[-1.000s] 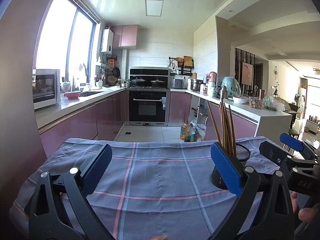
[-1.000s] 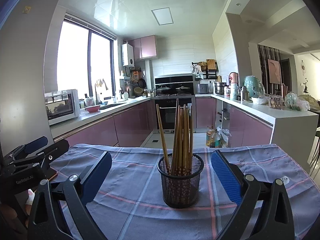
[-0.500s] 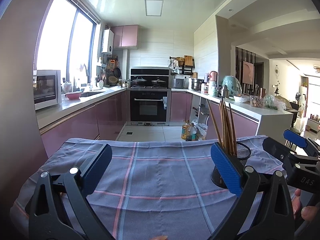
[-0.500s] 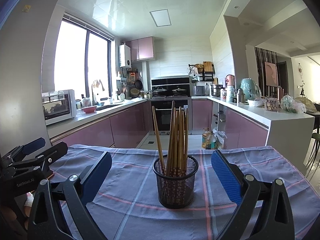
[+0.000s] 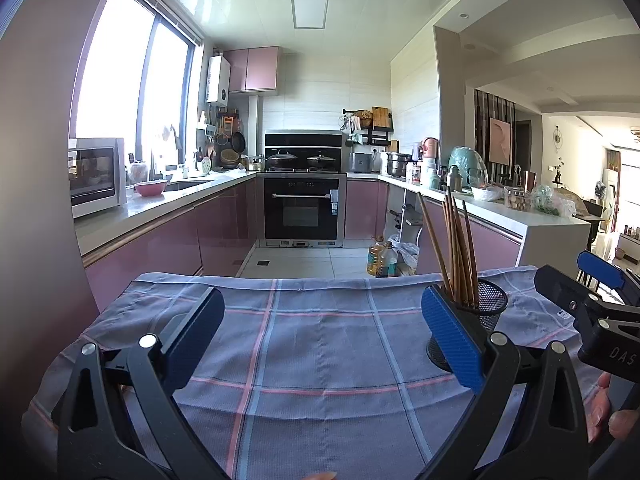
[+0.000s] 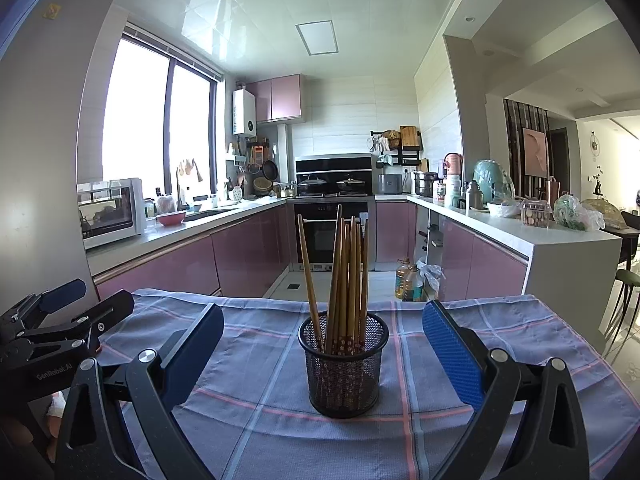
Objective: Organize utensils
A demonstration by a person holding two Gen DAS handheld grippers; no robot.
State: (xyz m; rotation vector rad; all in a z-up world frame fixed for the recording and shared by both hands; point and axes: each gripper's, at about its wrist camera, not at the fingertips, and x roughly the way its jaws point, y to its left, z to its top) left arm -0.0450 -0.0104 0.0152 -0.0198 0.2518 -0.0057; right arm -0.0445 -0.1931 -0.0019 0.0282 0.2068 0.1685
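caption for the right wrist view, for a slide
Open right gripper faces a black mesh holder of wooden chopsticks on a checked cloth, kitchen behind.

From my remote feed: a sunlit kitchen with pink cabinets (image 6: 248,256), a tall window (image 6: 160,128), a black built-in oven (image 5: 301,208) under two lidded pots, a microwave (image 5: 96,176), white tiled floor (image 5: 296,262) and a flat ceiling light (image 6: 318,38).
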